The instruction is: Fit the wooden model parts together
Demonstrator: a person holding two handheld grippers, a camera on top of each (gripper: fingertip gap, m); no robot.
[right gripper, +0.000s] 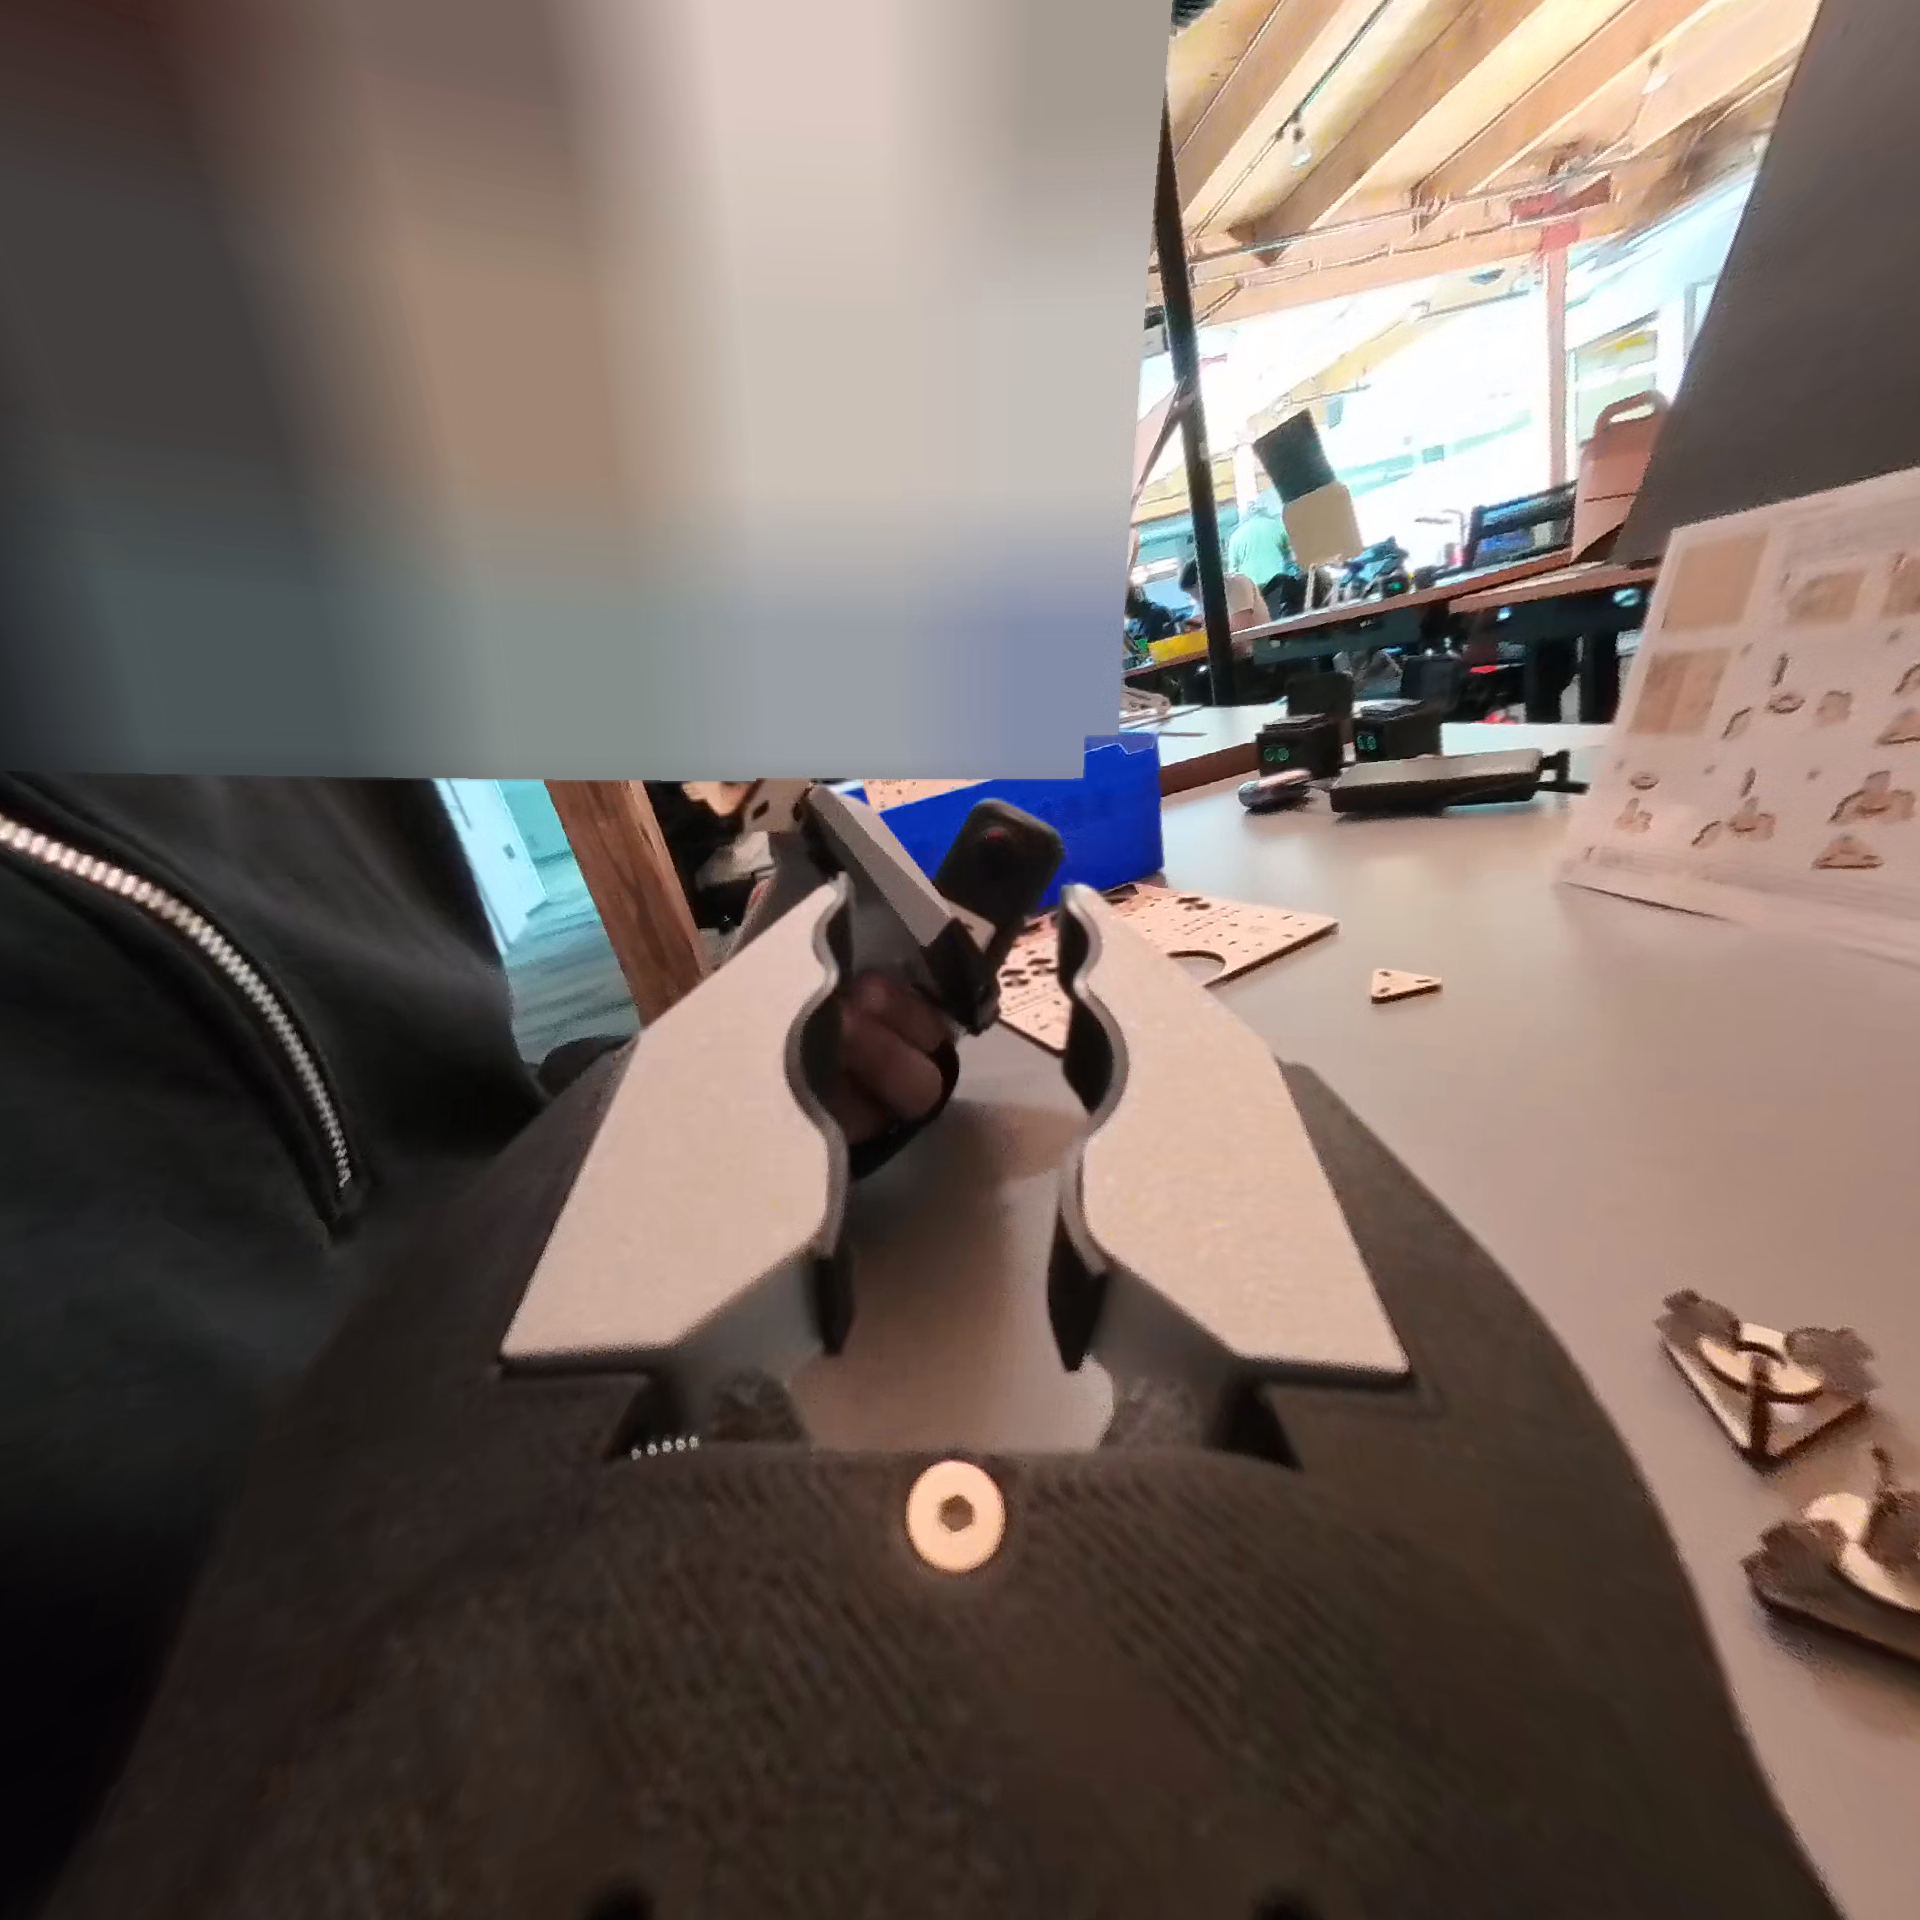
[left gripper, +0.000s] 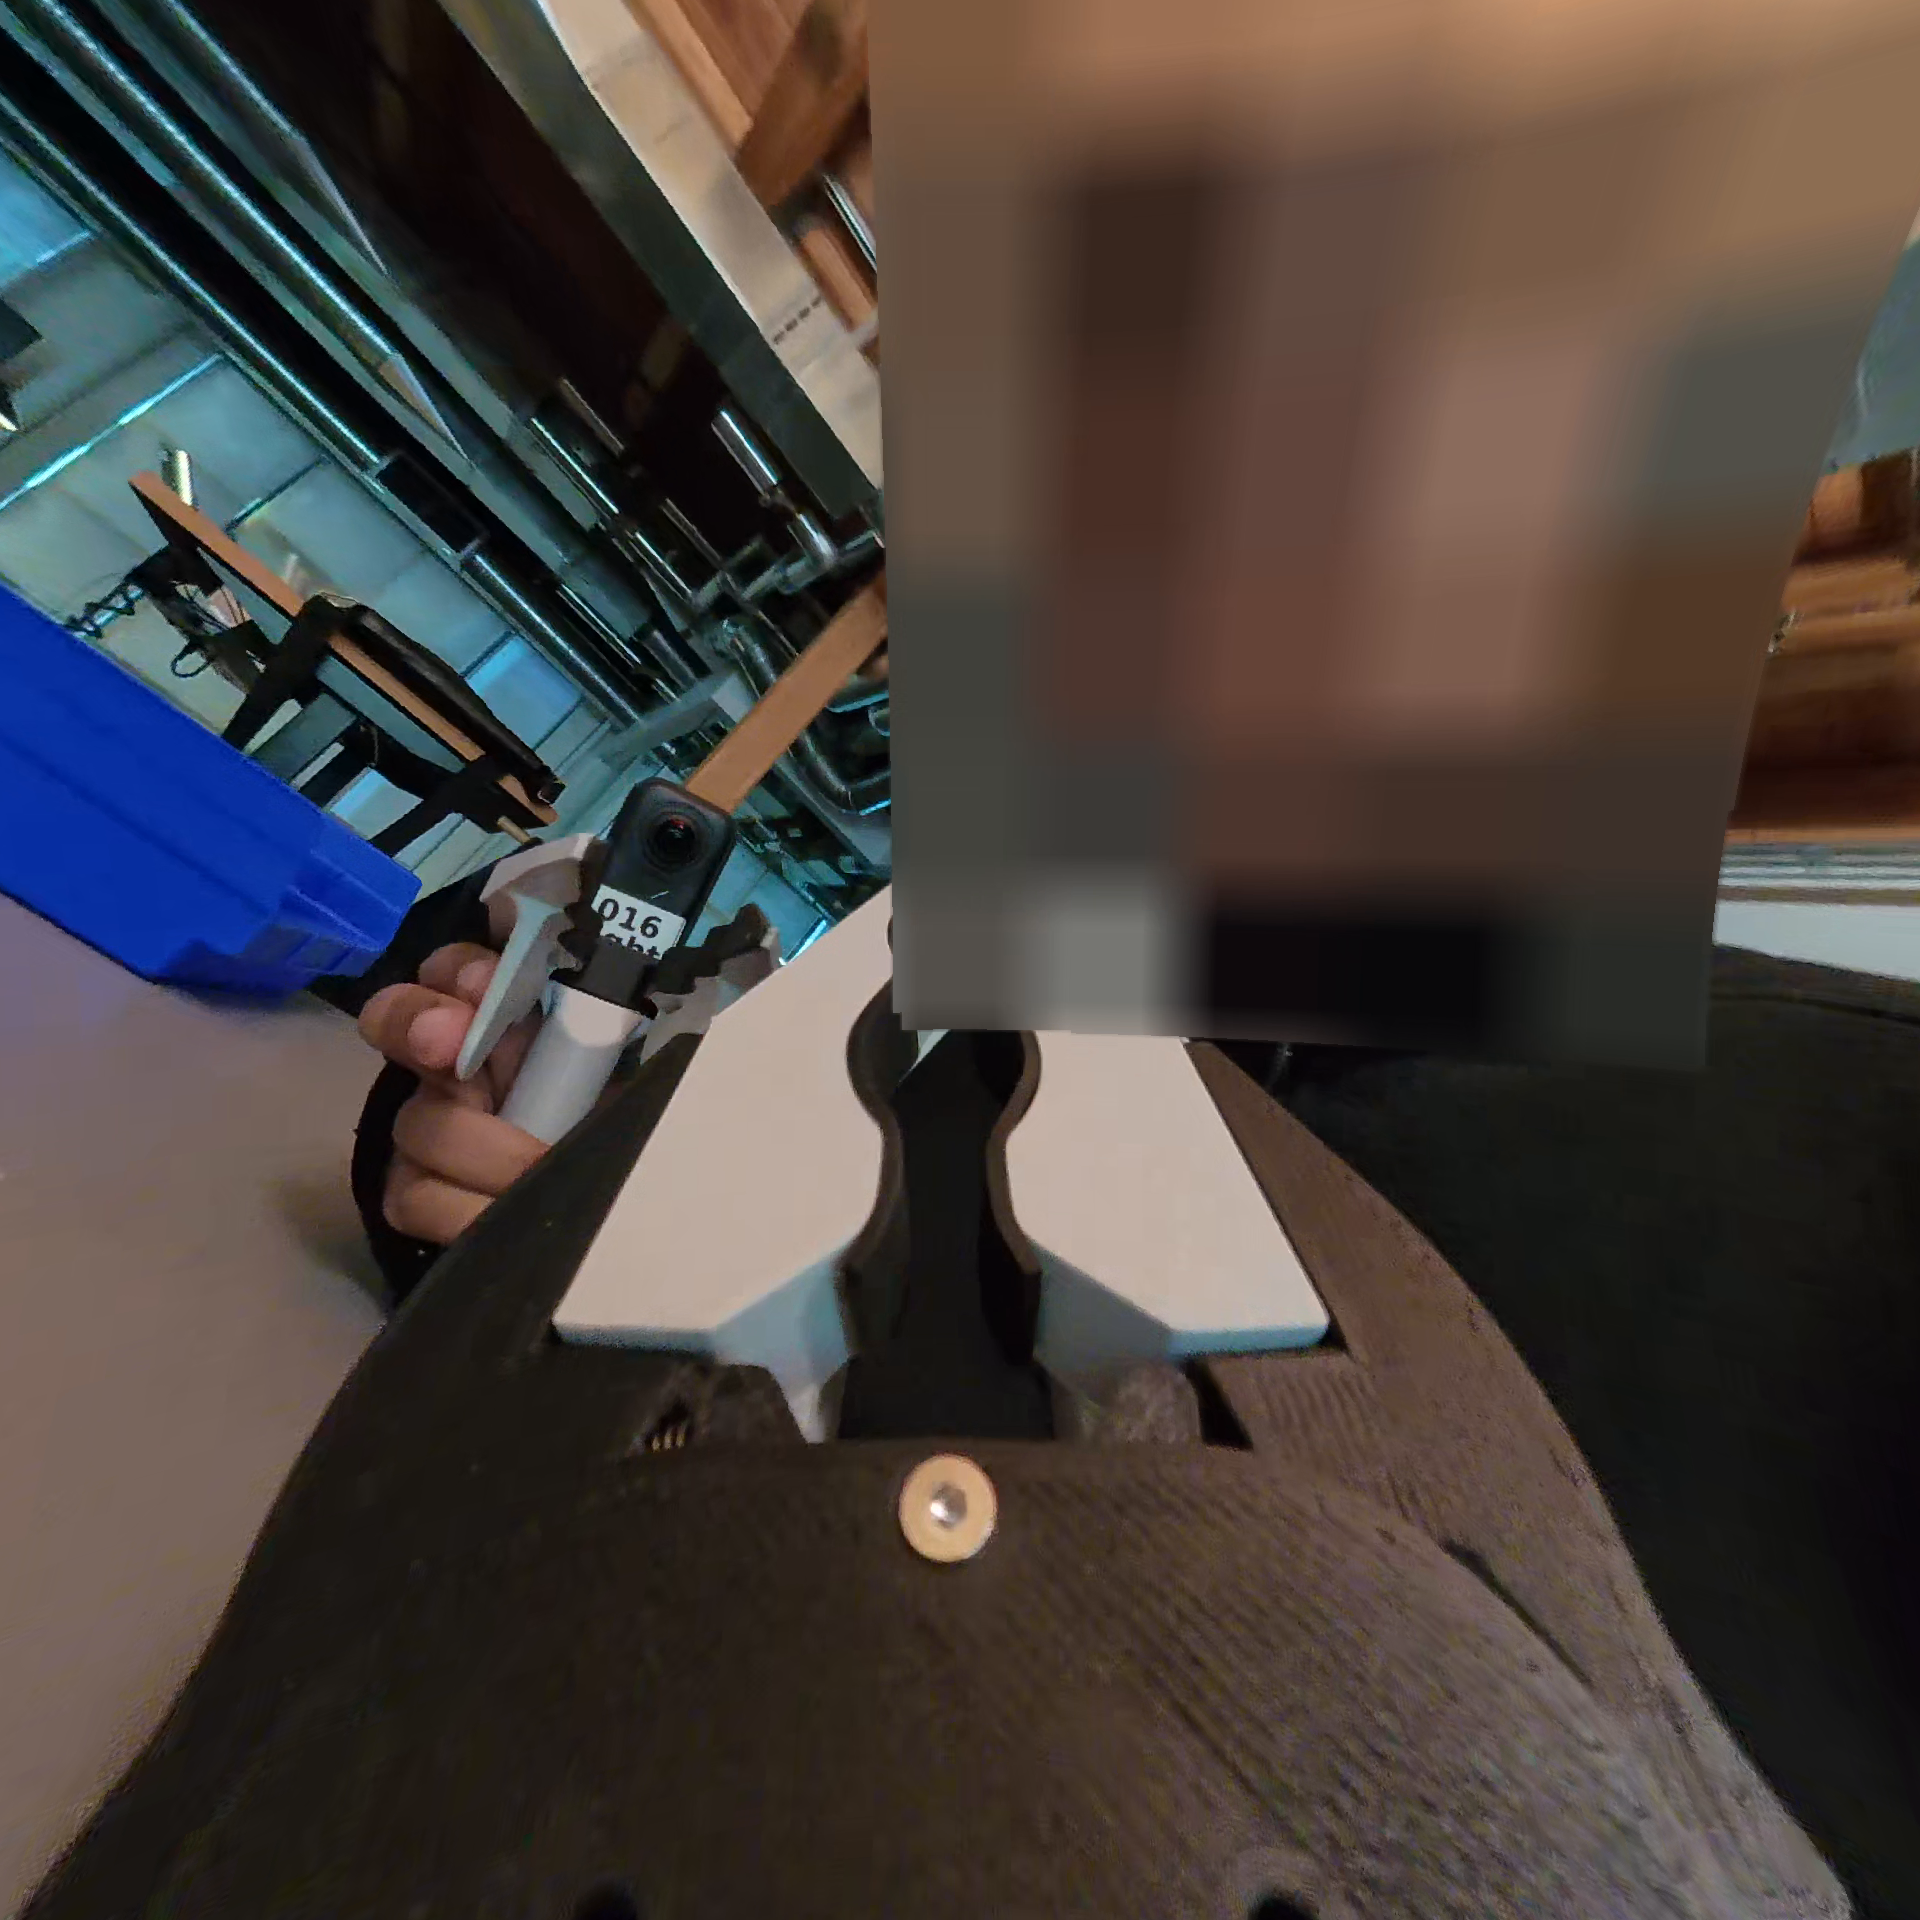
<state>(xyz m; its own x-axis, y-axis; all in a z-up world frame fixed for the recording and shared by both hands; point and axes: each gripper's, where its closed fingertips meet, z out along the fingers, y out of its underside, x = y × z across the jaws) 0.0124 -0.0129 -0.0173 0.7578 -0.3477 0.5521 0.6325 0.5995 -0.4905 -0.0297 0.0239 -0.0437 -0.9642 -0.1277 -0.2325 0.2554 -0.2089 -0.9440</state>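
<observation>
While both point at the person's dark jacket (right gripper: 156,1039), left hand-held gripper (left gripper: 940,1049) and right hand-held gripper (right gripper: 951,935) gape released, bare; wooden triangle pieces (right gripper: 1766,1387) lie beside the right one on the grey worktop (right gripper: 1507,1091).

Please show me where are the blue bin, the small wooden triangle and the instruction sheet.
blue bin (left gripper: 156,810), left wrist view, its side wall.
small wooden triangle (right gripper: 1405,984), right wrist view, its middle.
instruction sheet (right gripper: 1766,717), right wrist view, its printed face.

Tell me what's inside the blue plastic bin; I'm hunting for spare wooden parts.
Blue plastic bin: one pale perforated wooden sheet pokes above the rim. Its walls and the left gripper hide everything deeper.
</observation>
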